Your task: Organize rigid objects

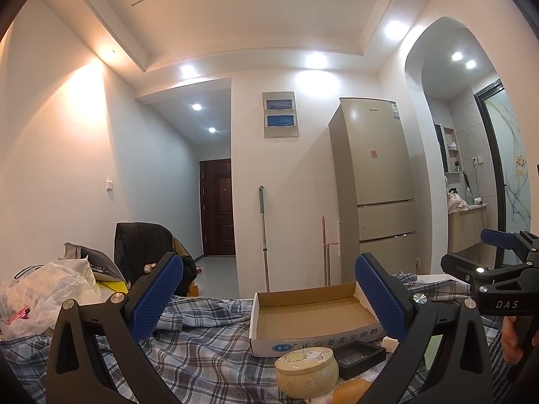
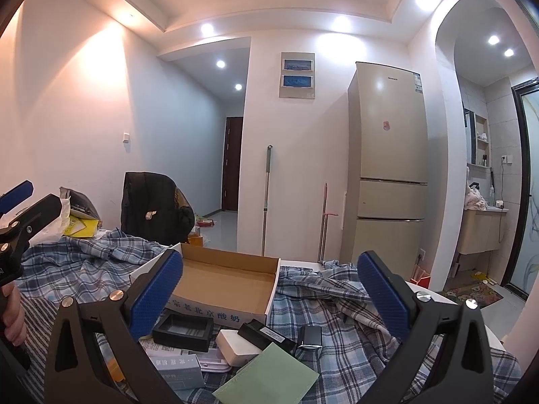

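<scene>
The landmark for all positions is the one open cardboard box [image 1: 313,316], which lies on the plaid cloth [image 1: 202,346] with its inside bare.

Hidden or cut off:
- In the left wrist view, the round cream tin [image 1: 306,370] stands in front of the box's printed wall; its base is cut by the frame edge. An orange object just beside the tin is mostly out of frame and cannot be identified.
- The black tray [image 1: 360,358] lies in front of the box's right corner, partly behind the tin and the right finger.
- In the right wrist view, the grey carton [image 2: 178,370] and the white flat case [image 2: 214,363] are partly covered by the left finger; the print on them is too small to read.
- The box's left wall is masked there by a blue pad.

Count, right wrist view, all in front of the box: one black tray, one white block [image 2: 237,341], one black rectangular pack [image 2: 264,335], one small dark case with a metal edge [image 2: 310,338], one green card [image 2: 269,380], one grey carton, one white flat case.

Grippers:
- Left gripper [image 1: 269,296]: fingers spread wide, nothing between them, held above the cloth, aimed at the box.
- Right gripper [image 2: 269,296]: fingers spread wide, nothing between them, above the loose items.
- Two hands are partly visible, one at an edge of each view.

Behind the box: one refrigerator [image 1: 374,185], one mop handle [image 1: 264,235].
</scene>
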Demonstrator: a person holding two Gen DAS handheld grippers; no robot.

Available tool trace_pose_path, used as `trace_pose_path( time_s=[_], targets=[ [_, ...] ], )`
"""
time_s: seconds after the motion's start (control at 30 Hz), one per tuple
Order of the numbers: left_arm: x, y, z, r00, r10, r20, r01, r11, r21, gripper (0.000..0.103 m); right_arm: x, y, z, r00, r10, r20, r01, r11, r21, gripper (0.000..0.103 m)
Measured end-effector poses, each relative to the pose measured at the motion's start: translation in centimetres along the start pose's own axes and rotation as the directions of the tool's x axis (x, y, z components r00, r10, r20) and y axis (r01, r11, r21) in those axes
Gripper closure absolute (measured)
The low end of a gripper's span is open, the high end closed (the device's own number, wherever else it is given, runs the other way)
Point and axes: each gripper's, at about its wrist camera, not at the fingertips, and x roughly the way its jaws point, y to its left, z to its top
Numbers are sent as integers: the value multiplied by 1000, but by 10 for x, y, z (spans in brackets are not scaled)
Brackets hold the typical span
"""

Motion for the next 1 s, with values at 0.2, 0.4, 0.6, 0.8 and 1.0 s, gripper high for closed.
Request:
trace_pose_path(
  time_s=[0.2,0.4,0.6,0.8,1.0],
  targets=[
    [0,1,0,1000,-3,-1,3,1000,-3,0,-1,3,0,1000,5,2,-5,1000,-15,0],
    [1,1,0,1000,-13,-12,13,1000,-10,0,-3,4,0,1000,0,10,1,1000,-22,0],
    [2,3,0,1000,-13,-17,12,1000,-19,0,-3,4,0,1000,13,3,-13,999,-30,0],
    [1,4,0,1000,-11,5,11,1000,-8,0,-3,4,0,1000,14,2,-14,999,-33,0],
    [-3,2,-1,1000,-8,22,8,1000,2,0,-4,5,0,1000,7,8,-7,999,-35,0]
  ],
)
